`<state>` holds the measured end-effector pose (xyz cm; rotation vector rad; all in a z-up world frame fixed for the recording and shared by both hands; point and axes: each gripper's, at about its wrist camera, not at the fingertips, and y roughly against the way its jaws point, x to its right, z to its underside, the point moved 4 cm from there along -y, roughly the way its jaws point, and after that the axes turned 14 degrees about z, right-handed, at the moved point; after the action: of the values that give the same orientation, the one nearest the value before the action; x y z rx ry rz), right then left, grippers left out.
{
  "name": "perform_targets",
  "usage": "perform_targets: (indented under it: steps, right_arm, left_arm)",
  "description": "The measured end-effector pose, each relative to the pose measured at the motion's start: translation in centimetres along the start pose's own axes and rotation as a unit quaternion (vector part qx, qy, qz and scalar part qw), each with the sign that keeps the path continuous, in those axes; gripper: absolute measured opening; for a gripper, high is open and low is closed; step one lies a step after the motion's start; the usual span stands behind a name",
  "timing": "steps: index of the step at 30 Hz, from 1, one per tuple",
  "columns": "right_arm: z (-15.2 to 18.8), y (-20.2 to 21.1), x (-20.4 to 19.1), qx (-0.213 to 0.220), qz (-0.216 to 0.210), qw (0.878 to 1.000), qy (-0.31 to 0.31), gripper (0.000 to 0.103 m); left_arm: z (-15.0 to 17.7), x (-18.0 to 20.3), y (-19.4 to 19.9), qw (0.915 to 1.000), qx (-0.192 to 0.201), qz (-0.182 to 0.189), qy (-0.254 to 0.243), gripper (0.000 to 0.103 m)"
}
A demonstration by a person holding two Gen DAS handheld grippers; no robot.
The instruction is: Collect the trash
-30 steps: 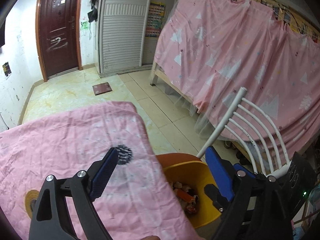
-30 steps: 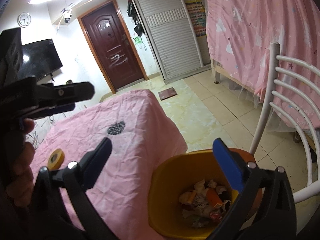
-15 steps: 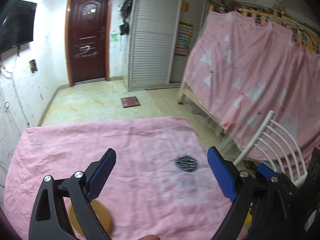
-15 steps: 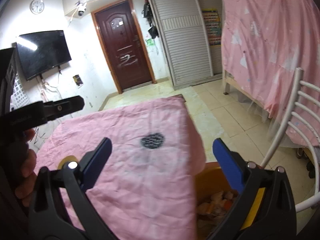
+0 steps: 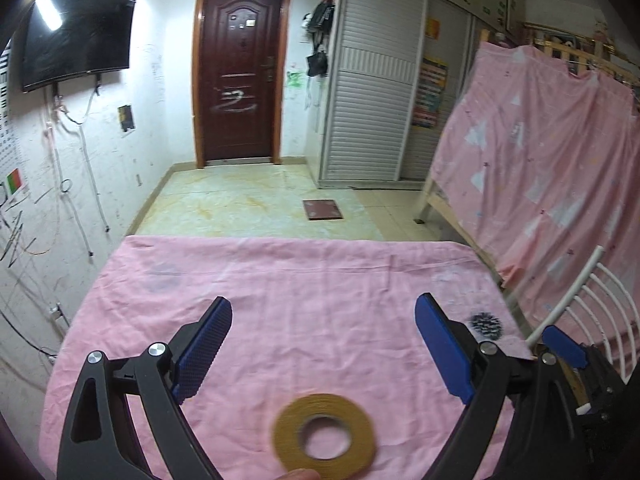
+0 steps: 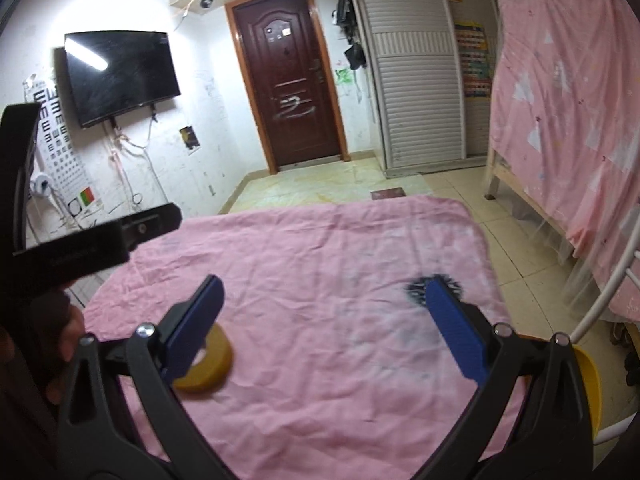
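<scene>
A roll of yellow-brown tape (image 5: 325,432) lies flat on the pink-covered table (image 5: 288,280), just in front of my open, empty left gripper (image 5: 323,348). In the right wrist view the tape (image 6: 208,364) sits partly behind the left finger of my open, empty right gripper (image 6: 325,324). A black spiky patch (image 5: 485,325) lies on the cloth near the right edge; it also shows in the right wrist view (image 6: 420,289). The yellow bin's rim (image 6: 590,384) shows at the table's right side; its contents are hidden.
A white metal chair (image 5: 592,300) stands right of the table, beside the pink-draped bed (image 5: 552,168). My left gripper's body (image 6: 80,248) crosses the left of the right wrist view. A brown door (image 5: 238,76), TV (image 5: 76,32) and tiled floor lie beyond.
Both grippers swung left, away from the yellow bin and back over the table. The tape roll has come between the left gripper's fingers' line of sight; the bin has left the left view.
</scene>
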<state>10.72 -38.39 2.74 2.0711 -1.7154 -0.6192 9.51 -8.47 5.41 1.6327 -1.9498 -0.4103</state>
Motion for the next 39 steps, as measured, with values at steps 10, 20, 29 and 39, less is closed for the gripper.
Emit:
perform_targets:
  steps: [10,20,29,39]
  right_arm:
    - [-0.3,-1.1,-4.5,0.000,-0.003,1.000,0.020,0.097]
    - [-0.6,-3.0,-6.1,-0.002,0.009,1.000,0.030,0.097]
    - [-0.6,-4.1,-6.3,0.001,0.018,1.000,0.023,0.097]
    - [-0.3,-5.4,-6.6,-0.003,0.028,0.999,0.022,0.097]
  left_arm:
    - [0.7,-6.3,0.1,0.9973,0.014,-0.068,0.024,0.086]
    - [1.2,-10.8,-0.8,0.9949,0.009,-0.088,0.047,0.086]
    - [1.8,-12.0,-1.9,0.9958,-0.006,-0.086,0.032,0.086]
    - [2.1,-12.0,-2.8,0.9965,-0.019,-0.079,0.018,0.086]
